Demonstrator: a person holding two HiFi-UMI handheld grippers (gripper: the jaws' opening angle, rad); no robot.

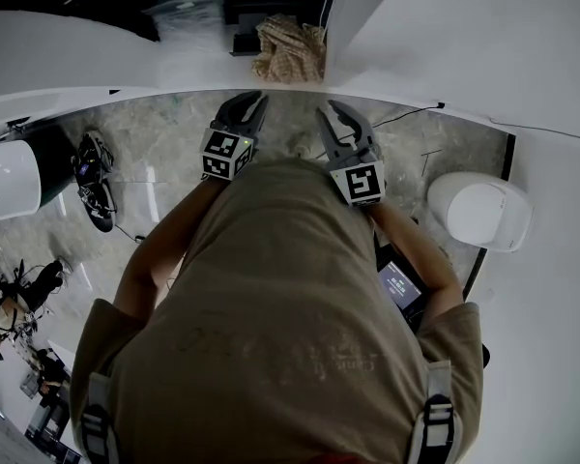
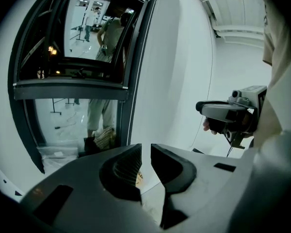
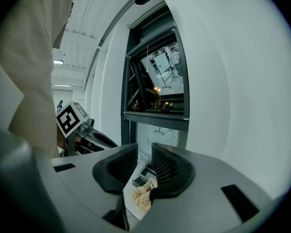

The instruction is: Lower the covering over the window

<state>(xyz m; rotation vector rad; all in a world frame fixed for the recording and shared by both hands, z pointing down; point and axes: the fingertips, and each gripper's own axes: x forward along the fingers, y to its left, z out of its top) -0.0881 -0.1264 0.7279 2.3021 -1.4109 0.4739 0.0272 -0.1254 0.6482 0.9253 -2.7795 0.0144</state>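
Note:
The window [image 2: 72,57] has a dark frame, and no covering hangs over its glass; the right gripper view shows the window [image 3: 157,81] straight ahead. My left gripper [image 1: 254,99] and right gripper [image 1: 331,107] are held side by side in front of the person's chest, both pointing at it. The left gripper [image 2: 146,149] is open by a narrow gap with nothing between its jaws. The right gripper [image 3: 144,152] stands the same way, empty. Neither touches the window or anything else.
A crumpled tan cloth [image 1: 290,51] lies at the window's foot. A white wall section [image 2: 179,81] stands right of the frame. White rounded objects [image 1: 478,211] [image 1: 10,177] flank the person, and a small device with a lit screen [image 1: 398,286] is low on the right.

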